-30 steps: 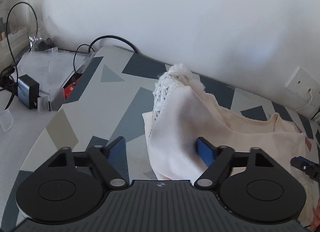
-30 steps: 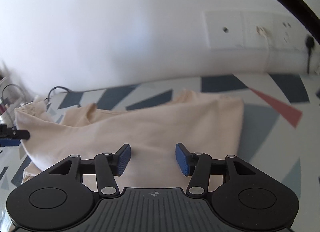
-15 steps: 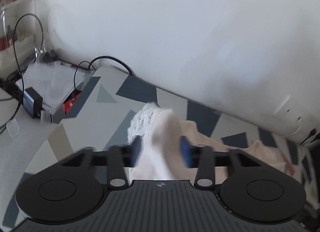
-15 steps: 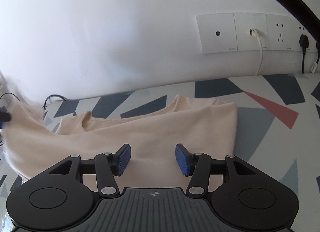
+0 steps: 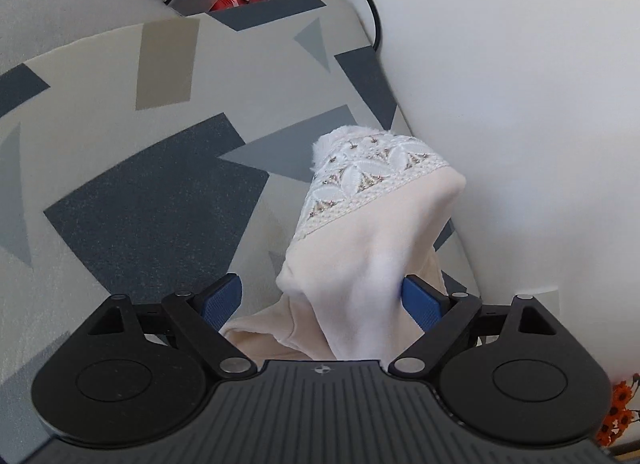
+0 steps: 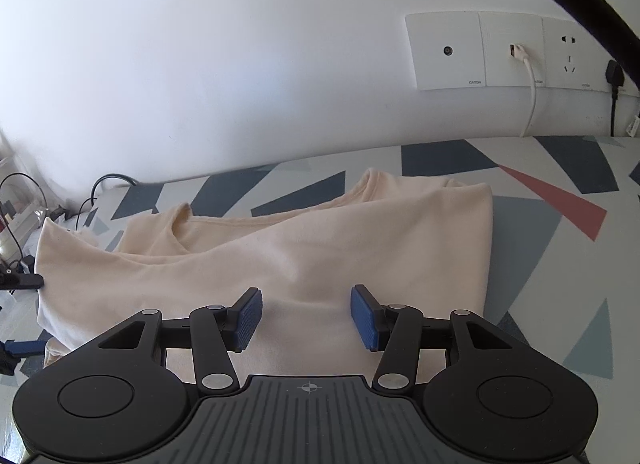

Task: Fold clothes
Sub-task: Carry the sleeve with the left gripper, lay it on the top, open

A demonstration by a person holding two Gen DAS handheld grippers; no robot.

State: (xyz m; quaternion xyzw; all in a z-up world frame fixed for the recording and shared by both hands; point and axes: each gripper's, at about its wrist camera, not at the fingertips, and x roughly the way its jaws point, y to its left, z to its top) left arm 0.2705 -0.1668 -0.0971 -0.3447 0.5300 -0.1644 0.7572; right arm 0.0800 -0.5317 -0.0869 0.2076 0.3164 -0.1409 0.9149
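Your cream, soft knit top (image 6: 280, 264) lies partly folded on the geometric-patterned table (image 6: 540, 223); it is light and limp, so take it at seams or corners. Your left gripper (image 5: 322, 300), jaws just closing, stands spread around the lace-cuffed sleeve (image 5: 372, 199), a detail only its view shows. The right gripper (image 6: 306, 318) hovers spread, empty; only its view shows the whole top.

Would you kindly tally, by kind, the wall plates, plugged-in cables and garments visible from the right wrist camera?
Wall plates: 3
Plugged-in cables: 2, white and black
Garments: 1, cream top
Total: 6
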